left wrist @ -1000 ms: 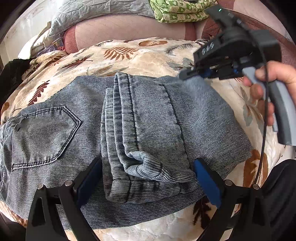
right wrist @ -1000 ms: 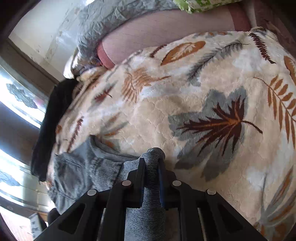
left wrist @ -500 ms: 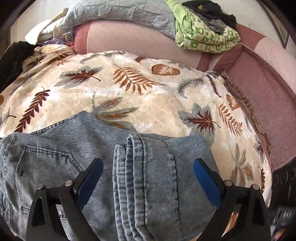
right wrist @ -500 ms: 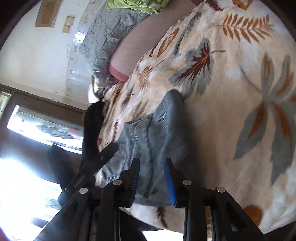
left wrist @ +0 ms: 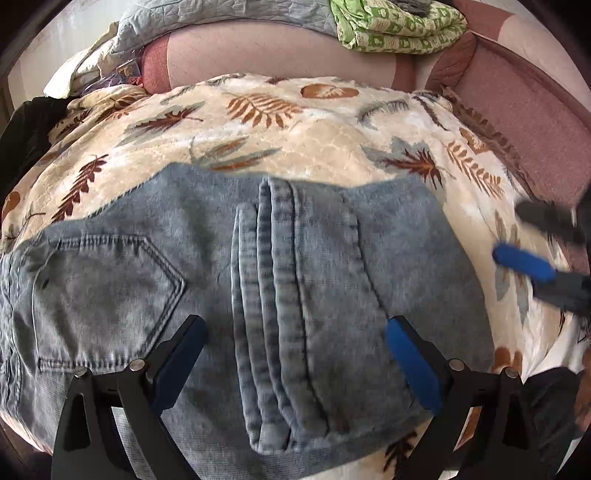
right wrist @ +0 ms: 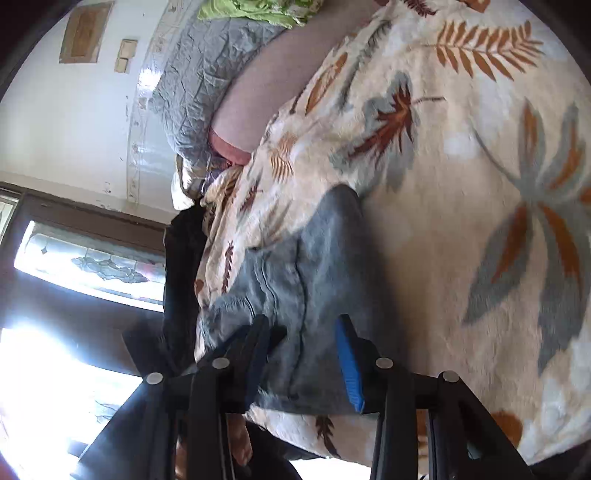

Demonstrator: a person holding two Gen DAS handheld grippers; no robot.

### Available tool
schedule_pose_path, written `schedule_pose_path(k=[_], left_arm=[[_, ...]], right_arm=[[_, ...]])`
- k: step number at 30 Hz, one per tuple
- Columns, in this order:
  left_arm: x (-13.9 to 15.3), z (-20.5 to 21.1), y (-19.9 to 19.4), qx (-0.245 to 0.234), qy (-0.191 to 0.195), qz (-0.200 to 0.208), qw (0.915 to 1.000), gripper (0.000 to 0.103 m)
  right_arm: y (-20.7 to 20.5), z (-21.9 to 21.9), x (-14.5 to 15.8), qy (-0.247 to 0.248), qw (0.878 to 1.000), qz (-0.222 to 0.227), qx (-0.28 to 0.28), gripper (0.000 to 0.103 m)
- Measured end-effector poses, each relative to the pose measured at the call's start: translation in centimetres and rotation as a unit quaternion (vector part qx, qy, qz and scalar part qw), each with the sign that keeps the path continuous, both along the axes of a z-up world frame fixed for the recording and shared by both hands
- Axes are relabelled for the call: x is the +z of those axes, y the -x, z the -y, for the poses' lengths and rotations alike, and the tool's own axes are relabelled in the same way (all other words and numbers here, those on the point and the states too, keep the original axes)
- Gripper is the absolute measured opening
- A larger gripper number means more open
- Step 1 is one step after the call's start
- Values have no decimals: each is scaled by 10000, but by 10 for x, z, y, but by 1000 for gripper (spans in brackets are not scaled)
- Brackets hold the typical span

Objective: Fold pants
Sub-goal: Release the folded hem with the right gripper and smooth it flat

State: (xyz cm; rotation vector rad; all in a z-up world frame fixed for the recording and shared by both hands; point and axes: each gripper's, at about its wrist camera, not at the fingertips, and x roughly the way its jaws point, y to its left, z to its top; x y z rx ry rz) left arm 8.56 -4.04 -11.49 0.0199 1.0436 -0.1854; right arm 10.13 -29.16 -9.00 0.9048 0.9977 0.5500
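Observation:
The grey-blue denim pants (left wrist: 258,295) lie folded on the leaf-patterned blanket (left wrist: 295,140), back pocket at the left, leg hems stacked down the middle. My left gripper (left wrist: 295,362) hovers just above them, jaws wide open and empty, blue pads on either side of the hems. In the right wrist view the pants (right wrist: 314,280) lie ahead of my right gripper (right wrist: 303,362), which is open and empty beside their right edge. The right gripper also shows in the left wrist view (left wrist: 535,251), blurred, over the blanket to the right of the pants.
A pink sofa back (left wrist: 277,59) runs behind the blanket, with a grey quilt (left wrist: 221,14) and a green patterned cloth (left wrist: 399,29) on top. A dark garment (left wrist: 26,125) lies at the far left. A window (right wrist: 85,266) is in the right wrist view.
The right gripper let go of the pants fold, opened wider and drew back to the right. The left gripper stayed open and tilted down over the folded pants.

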Motion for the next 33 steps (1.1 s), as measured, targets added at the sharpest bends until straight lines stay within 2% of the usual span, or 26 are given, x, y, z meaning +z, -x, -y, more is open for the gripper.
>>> schedule_pose_path(k=[1,2,3,4,5,6,10,13,17,19,22,24,25,26,28,30,33], left_arm=[[-7,0,4,20,-87,-109,9999,98],[-8,-1,9,44,-112,29,9999,98],[-6,0,17,29,-156,213,9996,98],[-6,2,21,19,-196,215,9996,98],[-5,1,24,58,-149,231,9996,98],[-3,-2,27,75,-34,248,9997,98],[-5,-7,38,9,103,451,9989,98],[-4,-6,44,46,87,650,9978,98],[11,-24,59,184,491,920,9944,98],[21,-47,71,489,684,1206,9891,98],[26,-90,80,1160,772,1493,9789,98],[22,-119,79,1649,987,1451,9706,98],[20,-131,76,1836,1109,1369,9671,98],[17,-140,75,1948,1199,1309,9646,98],[15,-150,77,2035,1233,1345,9619,98],[16,-154,79,2065,1258,1411,9600,98],[18,-159,83,2149,1327,1509,9557,98]], right_arm=[[-14,-2,-4,-173,9998,-63,96,61],[-29,-6,-10,-195,9994,-143,234,63],[-41,-10,-21,76,9993,-272,258,63],[-50,-11,-35,398,9972,-621,137,63],[-55,-11,-49,310,9955,-886,121,61],[-55,-7,-48,203,9961,-857,35,60],[-52,-14,1,580,9977,-317,127,61],[-66,-52,24,1037,9911,-166,813,61],[-94,-128,29,2144,9617,-225,1696,61],[-104,-156,27,2539,9474,-292,1928,60],[-107,-186,15,3304,9177,-350,2177,60],[-108,-199,1,3839,8948,-471,2231,51],[-108,-204,-5,4043,8847,-512,2263,40],[-106,-207,-7,4194,8774,-443,2288,36],[-102,-209,-1,4211,8771,-323,2286,22],[-94,-210,11,4240,8748,-126,2341,21],[-76,-219,22,4029,8755,111,2667,21]])
